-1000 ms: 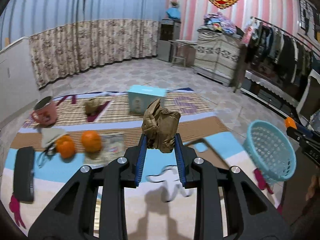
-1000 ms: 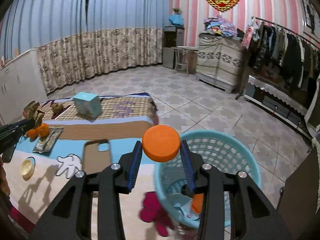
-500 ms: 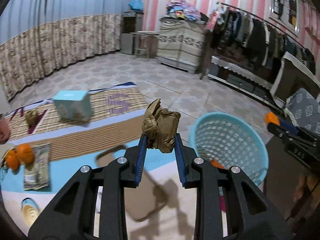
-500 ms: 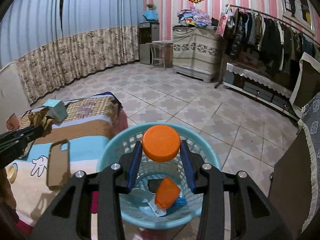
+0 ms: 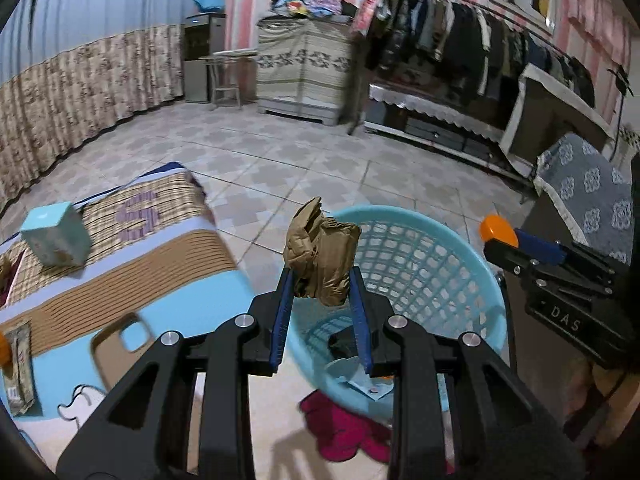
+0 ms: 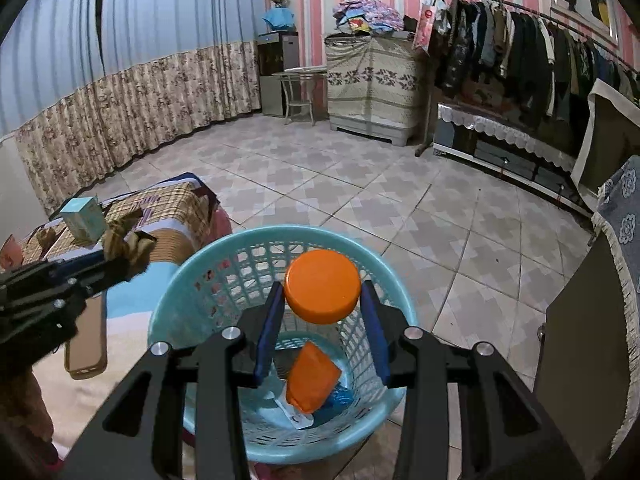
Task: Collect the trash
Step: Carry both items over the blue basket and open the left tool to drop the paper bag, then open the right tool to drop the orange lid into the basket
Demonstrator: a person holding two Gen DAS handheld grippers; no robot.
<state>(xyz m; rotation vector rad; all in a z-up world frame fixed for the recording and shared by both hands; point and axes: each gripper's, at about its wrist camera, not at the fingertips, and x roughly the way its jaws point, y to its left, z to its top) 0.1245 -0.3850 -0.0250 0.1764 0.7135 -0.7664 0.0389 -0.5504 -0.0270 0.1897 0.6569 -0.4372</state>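
My left gripper [image 5: 322, 280] is shut on a crumpled brown paper wad [image 5: 320, 250], held just over the near rim of the light blue mesh basket [image 5: 424, 264]. My right gripper [image 6: 322, 298] is shut on a round orange lid [image 6: 322, 286] and hangs above the same basket [image 6: 192, 292]. An orange packet [image 6: 310, 378] and white and blue scraps lie in the basket's bottom. The left gripper with the brown wad [image 6: 126, 242] shows at the left of the right wrist view; the right gripper with the orange lid [image 5: 498, 232] shows at the right of the left wrist view.
A low table with a patterned cloth [image 5: 120, 264] stands left of the basket, bearing a teal box [image 5: 56, 236], a brown phone case [image 5: 120, 340] and a wrapper [image 5: 18, 364]. Tiled floor lies beyond. A dark cabinet [image 6: 580, 360] stands right of the basket.
Both grippers have swung right from the table to the basket, each keeping its load. The left one now reaches the basket's rim; the right one sits over its middle.
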